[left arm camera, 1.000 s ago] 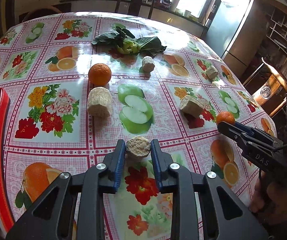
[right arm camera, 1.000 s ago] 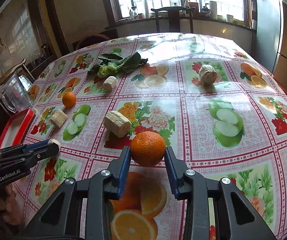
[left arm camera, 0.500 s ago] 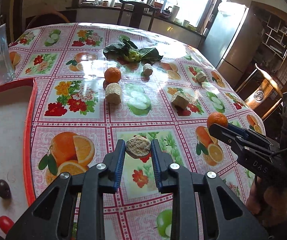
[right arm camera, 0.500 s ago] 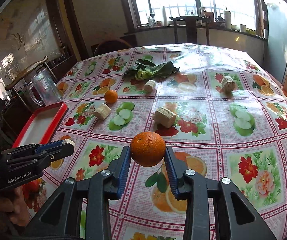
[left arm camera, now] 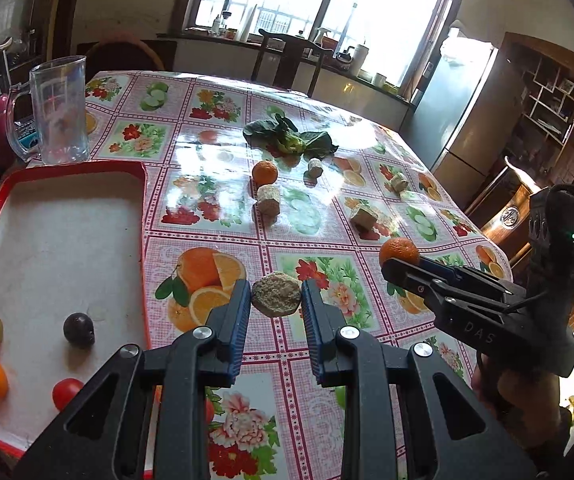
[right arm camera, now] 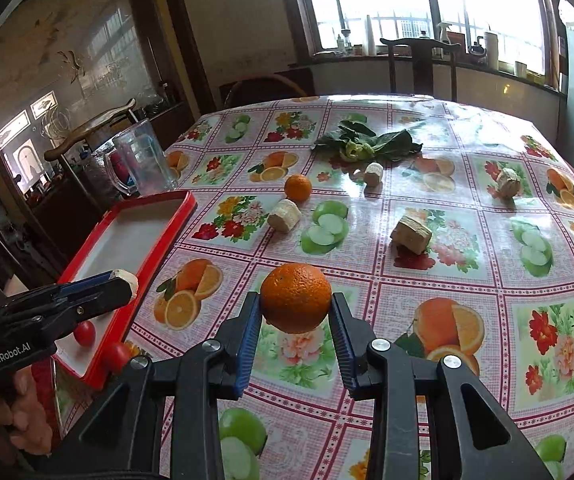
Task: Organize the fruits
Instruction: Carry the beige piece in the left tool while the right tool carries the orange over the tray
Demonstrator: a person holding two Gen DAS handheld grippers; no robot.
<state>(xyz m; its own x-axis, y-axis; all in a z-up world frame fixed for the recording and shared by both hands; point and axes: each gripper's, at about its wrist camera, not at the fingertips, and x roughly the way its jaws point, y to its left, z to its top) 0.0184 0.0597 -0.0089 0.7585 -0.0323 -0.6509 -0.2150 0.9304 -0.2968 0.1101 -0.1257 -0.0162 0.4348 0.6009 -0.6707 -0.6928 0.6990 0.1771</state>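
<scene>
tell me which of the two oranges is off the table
The orange clamped in the right gripper is off the table. The other orange lies on the cloth, beside a beige chunk near the greens.

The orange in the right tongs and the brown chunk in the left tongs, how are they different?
The orange is round, smooth and bright orange; the brown chunk is dull tan, with a rough, grainy flat face. The orange is bigger, bulging above the right tongs, while the chunk fits low between the left tongs. Both are pinched from two sides and held up over the flowery tablecloth.
</scene>
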